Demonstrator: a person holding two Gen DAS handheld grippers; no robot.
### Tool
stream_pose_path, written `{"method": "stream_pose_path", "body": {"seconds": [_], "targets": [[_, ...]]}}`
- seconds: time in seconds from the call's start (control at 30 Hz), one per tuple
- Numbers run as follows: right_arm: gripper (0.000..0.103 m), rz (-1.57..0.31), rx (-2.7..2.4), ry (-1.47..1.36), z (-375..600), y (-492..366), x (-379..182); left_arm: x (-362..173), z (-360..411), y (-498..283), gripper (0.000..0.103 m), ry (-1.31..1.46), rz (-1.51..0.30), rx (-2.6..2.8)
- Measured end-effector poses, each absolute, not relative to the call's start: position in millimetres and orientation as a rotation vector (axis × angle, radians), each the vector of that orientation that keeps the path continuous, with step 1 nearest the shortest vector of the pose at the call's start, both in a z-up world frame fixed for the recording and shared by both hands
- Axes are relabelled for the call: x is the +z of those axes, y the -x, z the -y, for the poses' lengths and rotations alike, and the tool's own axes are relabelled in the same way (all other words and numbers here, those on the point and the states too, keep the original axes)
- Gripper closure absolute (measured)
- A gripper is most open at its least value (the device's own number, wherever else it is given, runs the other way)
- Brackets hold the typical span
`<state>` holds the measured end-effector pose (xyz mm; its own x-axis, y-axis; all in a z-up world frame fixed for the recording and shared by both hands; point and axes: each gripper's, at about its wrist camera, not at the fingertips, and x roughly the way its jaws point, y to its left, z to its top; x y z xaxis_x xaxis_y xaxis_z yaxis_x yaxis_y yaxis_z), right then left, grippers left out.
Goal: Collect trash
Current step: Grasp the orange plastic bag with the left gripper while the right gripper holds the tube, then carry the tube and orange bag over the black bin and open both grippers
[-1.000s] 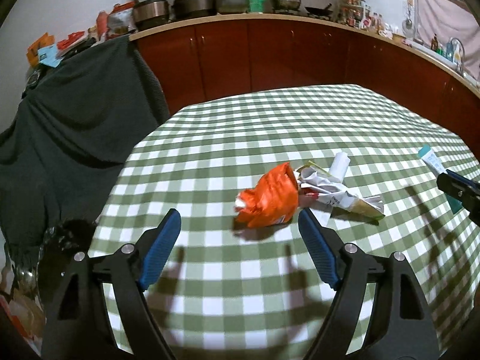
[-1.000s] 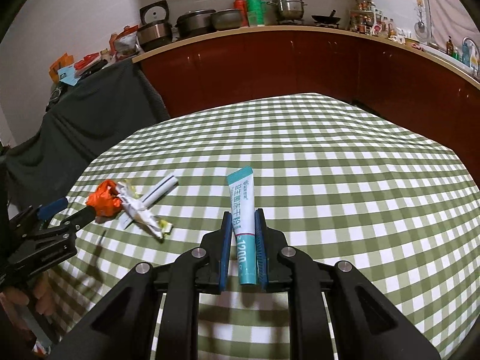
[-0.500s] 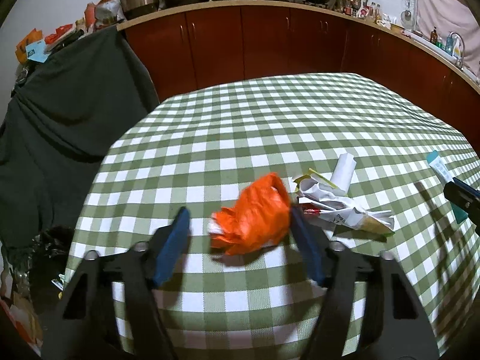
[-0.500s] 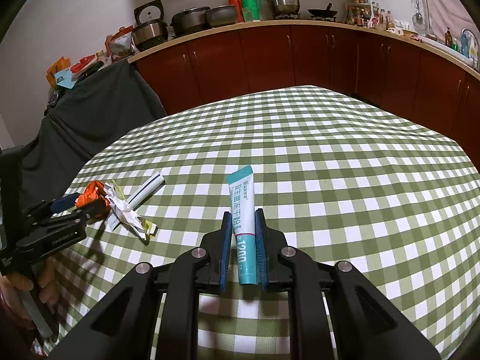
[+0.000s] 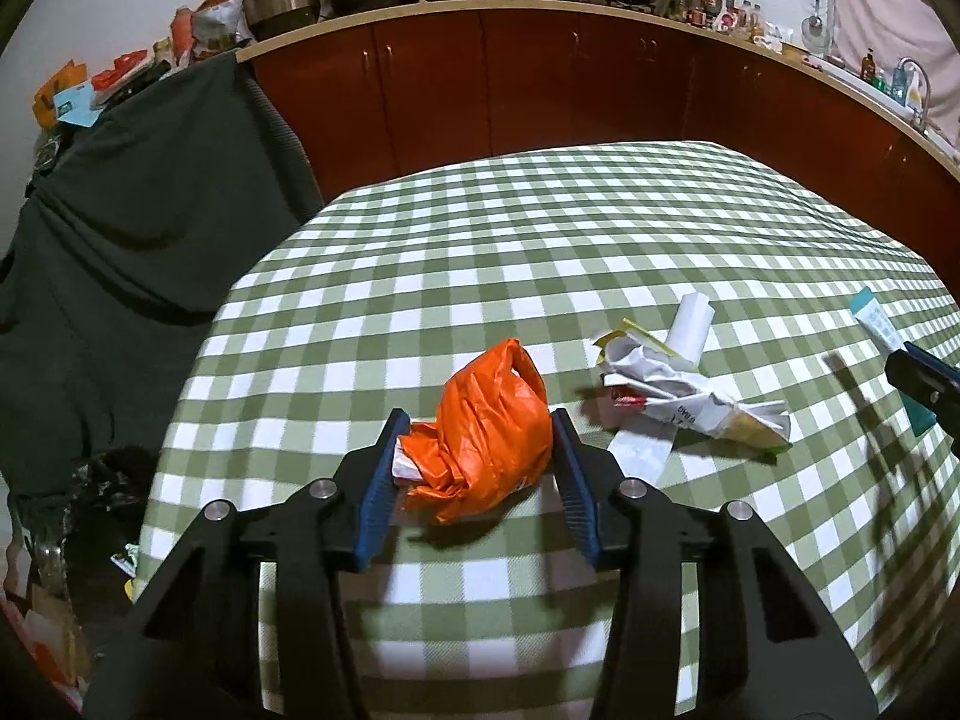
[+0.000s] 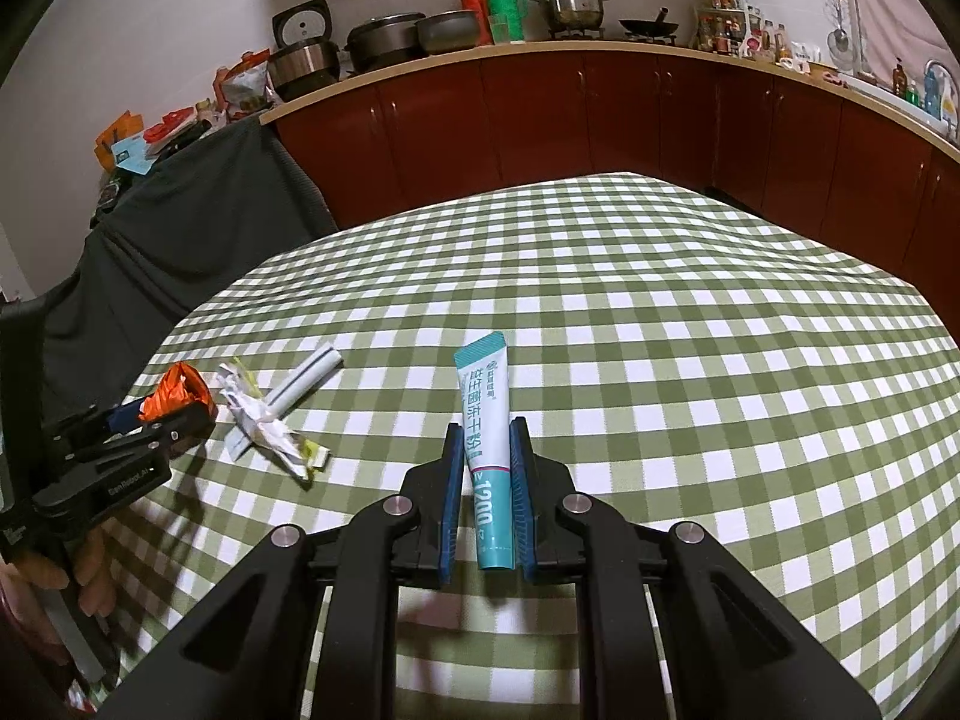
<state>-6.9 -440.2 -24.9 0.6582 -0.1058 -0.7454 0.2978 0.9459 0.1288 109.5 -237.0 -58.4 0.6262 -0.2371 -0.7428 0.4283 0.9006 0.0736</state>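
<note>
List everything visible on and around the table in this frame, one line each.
Bag: 1, orange, between left fingers.
Wrapper: 1, white-yellow, crumpled, mid-table.
Paper roll: 1, white, behind the wrapper.
Tube: 1, teal-white, in right fingers.
Tablecloth: 1, green-white check.
Cloth: 1, dark, draped left of the table.
Cabinets: red-brown, behind; pots on top.
Left gripper: closing around the bag.
Right gripper: shut on the tube.
Hand: 1, holding the left gripper.

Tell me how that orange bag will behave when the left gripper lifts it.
The orange bag looks like thin crumpled plastic, so it will probably squash between the fingers, which have just been closing around it. It seems light for its bulk. Loose folds may sag or slip, so a firm pinch is likely needed.
</note>
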Motion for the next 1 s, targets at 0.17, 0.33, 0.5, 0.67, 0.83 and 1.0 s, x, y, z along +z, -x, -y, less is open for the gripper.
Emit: {"method": "stream_pose_path", "body": {"seconds": [0.17,0.33,0.5,0.67,0.83,1.0], "targets": [[0.087,-0.82,-0.192,-0.234,418.4,4.2,-19.2,-46.9,216.3,-99.7,0.057,-0.236,-0.784,-0.35],[0.087,-0.822,-0.124,-0.221,385.9,-0.9,-16.6,-35.2,185.0,-90.4,0.057,-0.219,-0.762,-0.299],[0.087,-0.825,-0.033,-0.204,342.3,-11.6,-16.5,-28.7,143.9,-83.9,0.057,-0.185,-0.756,-0.225],[0.087,-0.825,0.068,-0.186,292.0,-24.6,-16.6,-23.8,87.2,-75.5,0.057,-0.154,-0.748,-0.12],[0.087,-0.823,0.164,-0.156,243.8,-37.1,-15.7,-24.2,31.5,-67.4,0.057,-0.129,-0.747,-0.009],[0.087,-0.824,0.252,-0.126,197.3,-51.9,-14.3,-31.7,-11.5,-66.0,0.057,-0.104,-0.763,0.076]]}}
